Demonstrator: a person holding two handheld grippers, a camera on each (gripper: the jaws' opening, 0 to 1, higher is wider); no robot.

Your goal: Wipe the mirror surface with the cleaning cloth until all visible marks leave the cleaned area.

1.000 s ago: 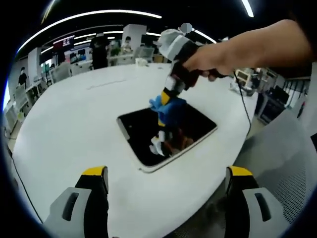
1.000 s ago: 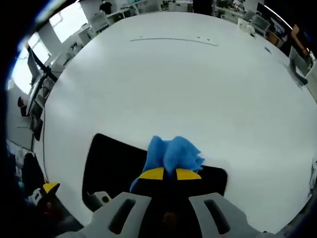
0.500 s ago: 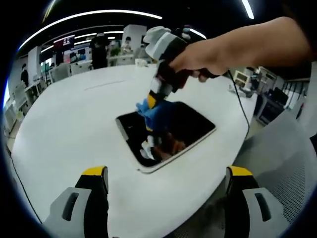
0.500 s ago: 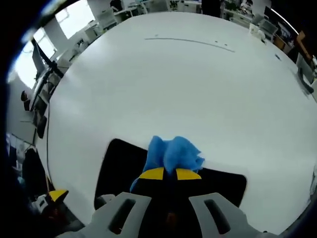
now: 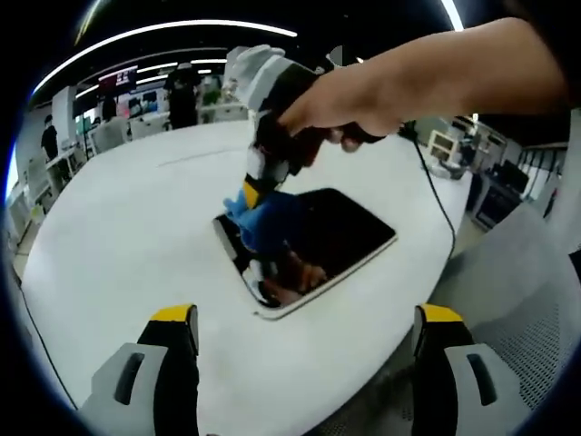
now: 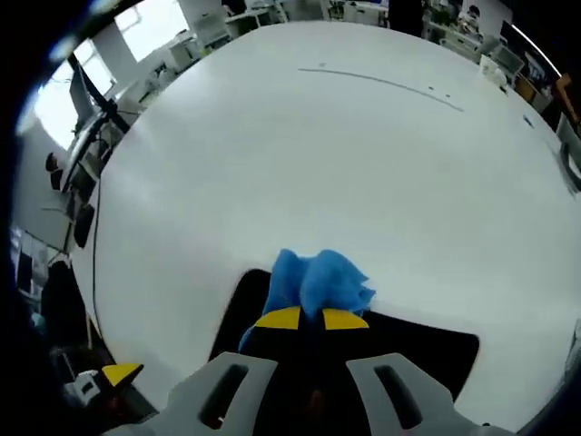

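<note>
Right gripper [image 6: 303, 319] clamped the blue cleaning cloth [image 6: 313, 282], pressing it on the mirror [image 5: 336, 227] near one edge, on the white table [image 5: 127, 236]. Left gripper [image 5: 304, 322] hung wide open, empty. Wiping underway; next stroke should cover the remaining glass.

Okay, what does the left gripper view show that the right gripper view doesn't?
The left gripper view alone shows the left gripper, jaws apart and holding nothing, above the table's near edge. It also shows the person's hand around the right gripper and the whole mirror with its pale frame.

The right gripper view alone shows a line across the far tabletop.

Both views share the white table, the dark mirror and the blue cloth clamped in the right gripper at the mirror's edge.
</note>
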